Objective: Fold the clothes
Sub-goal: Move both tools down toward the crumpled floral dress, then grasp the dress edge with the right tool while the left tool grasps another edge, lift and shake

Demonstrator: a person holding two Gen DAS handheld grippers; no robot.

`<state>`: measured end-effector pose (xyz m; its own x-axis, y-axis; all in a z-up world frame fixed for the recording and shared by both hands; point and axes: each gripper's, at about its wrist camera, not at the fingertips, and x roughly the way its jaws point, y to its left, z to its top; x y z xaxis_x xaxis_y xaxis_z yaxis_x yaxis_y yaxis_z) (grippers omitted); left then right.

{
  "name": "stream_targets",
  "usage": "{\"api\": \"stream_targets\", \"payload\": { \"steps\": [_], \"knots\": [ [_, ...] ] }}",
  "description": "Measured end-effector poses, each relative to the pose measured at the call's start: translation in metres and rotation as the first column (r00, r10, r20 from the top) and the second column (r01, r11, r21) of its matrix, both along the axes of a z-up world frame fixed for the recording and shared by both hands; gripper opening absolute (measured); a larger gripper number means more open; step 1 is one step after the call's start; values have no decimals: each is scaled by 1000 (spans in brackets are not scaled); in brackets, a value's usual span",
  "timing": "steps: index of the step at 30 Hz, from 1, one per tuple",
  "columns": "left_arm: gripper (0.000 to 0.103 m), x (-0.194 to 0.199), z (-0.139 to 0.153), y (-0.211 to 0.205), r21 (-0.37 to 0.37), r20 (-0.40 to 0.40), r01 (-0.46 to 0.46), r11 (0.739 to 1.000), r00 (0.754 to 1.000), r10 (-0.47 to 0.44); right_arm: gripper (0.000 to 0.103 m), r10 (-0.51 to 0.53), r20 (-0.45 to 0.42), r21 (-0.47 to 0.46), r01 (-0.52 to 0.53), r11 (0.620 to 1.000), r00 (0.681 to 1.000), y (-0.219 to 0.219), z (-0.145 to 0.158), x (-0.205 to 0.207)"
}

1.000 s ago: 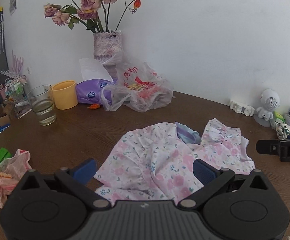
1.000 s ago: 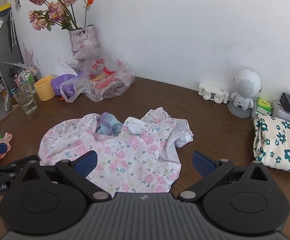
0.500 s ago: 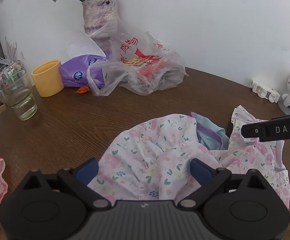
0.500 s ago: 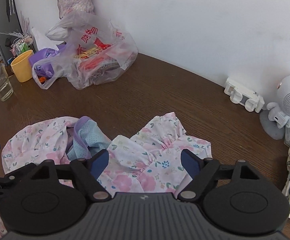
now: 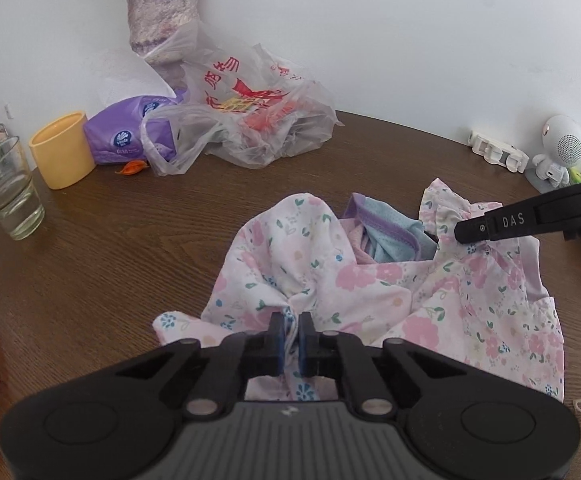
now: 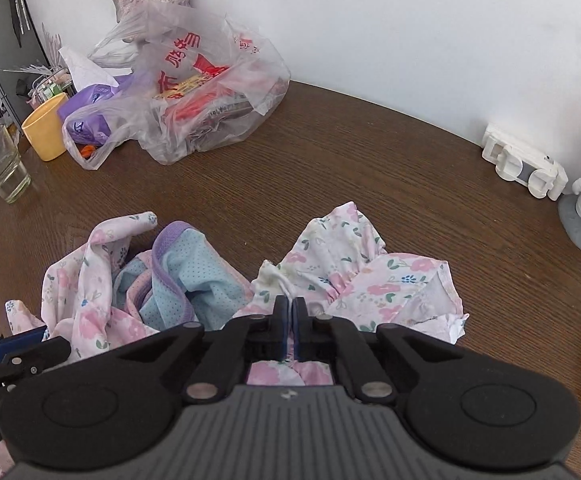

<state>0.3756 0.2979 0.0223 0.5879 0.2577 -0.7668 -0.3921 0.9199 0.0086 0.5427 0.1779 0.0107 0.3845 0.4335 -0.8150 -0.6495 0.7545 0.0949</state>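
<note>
On one table (image 5: 130, 248), two tongs (image 5: 291, 336) (image 6: 289, 328) pinch one floral garment (image 5: 370, 280).

On the table (image 5: 110, 248) the garment (image 5: 370, 280) lies in front; behind it the bag (image 5: 250, 120), left of that the cup (image 5: 62, 150), then the glass (image 5: 6, 196)

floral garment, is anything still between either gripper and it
No. The left gripper is shut on a bunched fold of the pink floral cotton garment, and the right gripper is shut on its ruffled part. A blue mesh garment with purple trim lies bunched between the two grips.
</note>
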Motion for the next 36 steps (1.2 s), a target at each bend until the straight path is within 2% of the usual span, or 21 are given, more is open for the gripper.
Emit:
{"api": "stream_targets", "payload": {
  "steps": [4,6,9,11,14,17,20,24,25,26,29,32,34,36],
  "knots": [
    [2,-7,20,-11,57,25,36,998,999,-37,1,7,37,-15,-7,1000,999,-7,18,-11],
    [2,-12,35,-19,84,50,54,995,997,-58,0,9,66,-8,-8,1000,998,-17,37,-19],
    [2,-23,71,-34,124,122,74,989,988,-90,0,-22,137,45,16,999,990,-48,83,-38],
    [1,-30,106,-48,153,202,90,984,972,-121,0,-51,189,91,35,995,981,-72,118,-52],
    [1,-43,168,-76,201,343,104,974,924,-169,0,-105,265,164,63,984,959,-110,171,-74],
    [1,-76,230,-117,291,495,113,950,832,-250,0,-205,352,275,109,955,913,-165,228,-110],
    [1,-121,249,-164,412,531,134,901,769,-357,0,-224,392,260,126,957,892,-225,227,-158],
    [1,-182,200,-221,467,450,256,846,755,-477,0,-248,445,242,151,958,861,-305,226,-222],
    [1,-199,175,-231,439,425,296,848,764,-486,0,-253,457,238,157,958,852,-325,226,-238],
    [1,-210,149,-239,404,391,320,857,787,-478,0,-255,457,229,165,959,852,-343,218,-253],
    [1,-235,73,-258,262,278,393,881,844,-459,0,-245,349,176,193,965,904,-381,141,-293],
    [1,-250,26,-266,147,202,422,895,873,-444,0,-291,202,169,259,951,935,-417,67,-326],
    [1,-263,13,-272,128,186,423,897,878,-441,0,-338,128,198,310,930,932,-441,33,-352],
    [1,-272,7,-276,119,179,425,897,880,-440,0,-367,93,226,339,913,926,-457,16,-373]
  ]
}}
